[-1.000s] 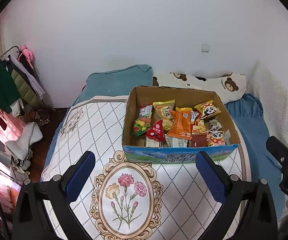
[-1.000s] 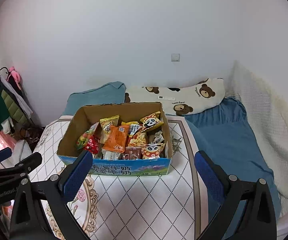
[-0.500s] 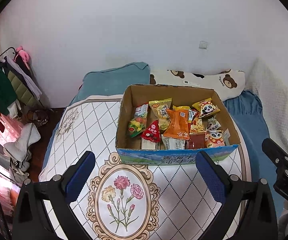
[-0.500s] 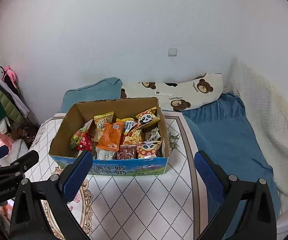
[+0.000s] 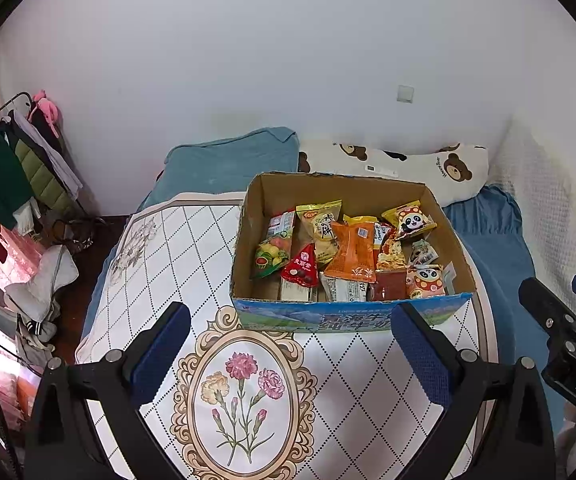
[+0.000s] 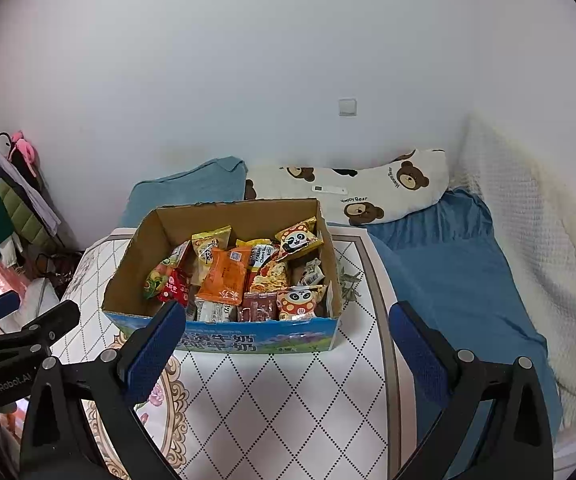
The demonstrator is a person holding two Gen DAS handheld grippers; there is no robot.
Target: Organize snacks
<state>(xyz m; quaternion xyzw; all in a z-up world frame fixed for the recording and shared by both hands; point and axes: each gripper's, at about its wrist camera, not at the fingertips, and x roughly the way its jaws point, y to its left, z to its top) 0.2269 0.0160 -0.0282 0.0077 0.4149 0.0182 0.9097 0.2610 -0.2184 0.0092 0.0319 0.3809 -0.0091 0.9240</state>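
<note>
A cardboard box with a blue printed front stands on a white diamond-pattern cloth on a bed. It holds several snack packets: an orange packet, a red triangular packet, panda packets, a yellow packet. My left gripper is open and empty, hovering short of the box's front. My right gripper is open and empty, also in front of the box; it also shows at the right edge of the left wrist view.
A bear-print pillow and a teal pillow lie behind the box against the wall. Blue bedding and a white blanket fill the right. A clothes rack and floor clutter sit left of the bed.
Both grippers have drawn back and risen a little; the box sits slightly higher and smaller in both views. Both stay open and empty.
</note>
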